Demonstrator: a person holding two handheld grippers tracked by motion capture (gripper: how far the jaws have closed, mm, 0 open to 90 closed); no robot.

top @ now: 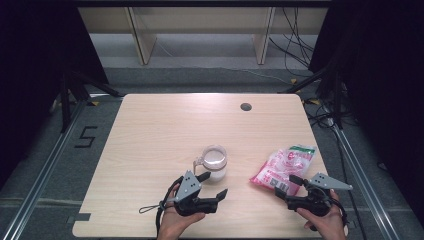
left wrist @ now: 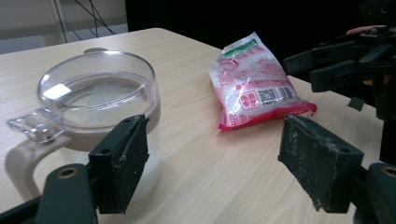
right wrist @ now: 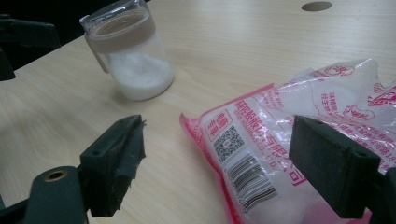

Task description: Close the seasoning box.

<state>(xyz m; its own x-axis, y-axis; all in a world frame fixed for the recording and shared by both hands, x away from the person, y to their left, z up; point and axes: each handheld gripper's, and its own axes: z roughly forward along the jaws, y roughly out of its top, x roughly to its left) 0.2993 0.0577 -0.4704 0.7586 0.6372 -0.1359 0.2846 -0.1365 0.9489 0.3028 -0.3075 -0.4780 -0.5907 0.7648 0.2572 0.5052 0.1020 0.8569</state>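
Observation:
A clear plastic jar [top: 215, 163] with a transparent lid, a beige band and handle holds white grains and stands near the table's middle. My left gripper [top: 214, 184] is open just in front of it. In the left gripper view the jar [left wrist: 93, 98] rises right behind the left jaw, and nothing lies between the jaws of the left gripper [left wrist: 215, 168]. A pink and clear bag of white grains [top: 284, 167] lies flat to the right. My right gripper [top: 287, 186] is open at the bag's near end. Its right jaw hangs over the bag [right wrist: 303, 126], with the jar [right wrist: 130, 56] farther off.
A wooden table [top: 165, 130] has a round cable hole [top: 245, 106] near its far edge. The other hand's gripper [left wrist: 345, 65] is beyond the bag in the left gripper view. Cables and black stands lie on the floor around the table.

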